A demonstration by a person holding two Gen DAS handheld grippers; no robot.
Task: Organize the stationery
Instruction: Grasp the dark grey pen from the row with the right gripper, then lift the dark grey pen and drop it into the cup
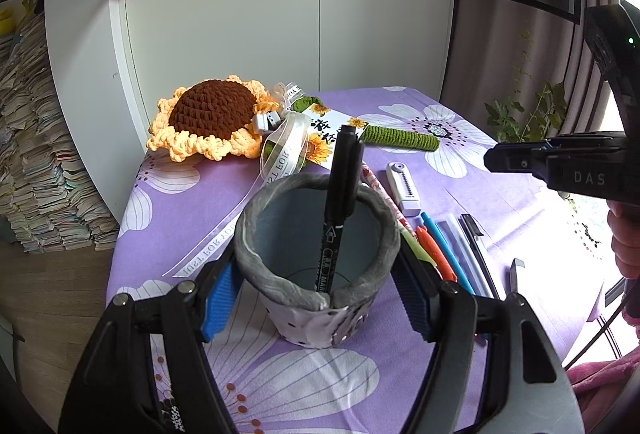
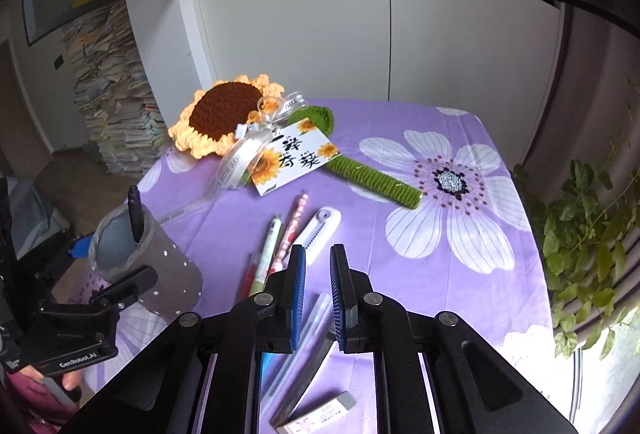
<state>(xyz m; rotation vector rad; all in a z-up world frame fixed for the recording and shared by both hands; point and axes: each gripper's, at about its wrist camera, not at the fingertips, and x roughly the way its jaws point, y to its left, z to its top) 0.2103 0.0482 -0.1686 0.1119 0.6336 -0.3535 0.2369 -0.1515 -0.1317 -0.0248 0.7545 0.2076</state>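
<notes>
A grey felt pen holder [image 1: 256, 234] stands on the purple flowered tablecloth with a black marker [image 1: 340, 194] upright inside it. My left gripper [image 1: 318, 274] is shut on the holder, its blue pads pressing both sides. To the holder's right lie several pens [image 1: 440, 250] and a white cutter [image 1: 404, 190]. In the right wrist view my right gripper [image 2: 318, 258] is shut and holds nothing. It hovers over the pens [image 2: 276, 242], the cutter [image 2: 320, 230] and two clear pens [image 2: 304, 334]. An eraser [image 2: 320, 414] lies nearest. The holder [image 2: 168, 274] sits at the left.
A crocheted sunflower [image 2: 228, 110] with a green stem [image 2: 376, 182], ribbon and card [image 2: 296, 154] lies across the far side of the table. White cabinets stand behind it. A plant [image 2: 584, 242] hangs beyond the table's right edge. Paper stacks [image 1: 40, 154] fill the floor at left.
</notes>
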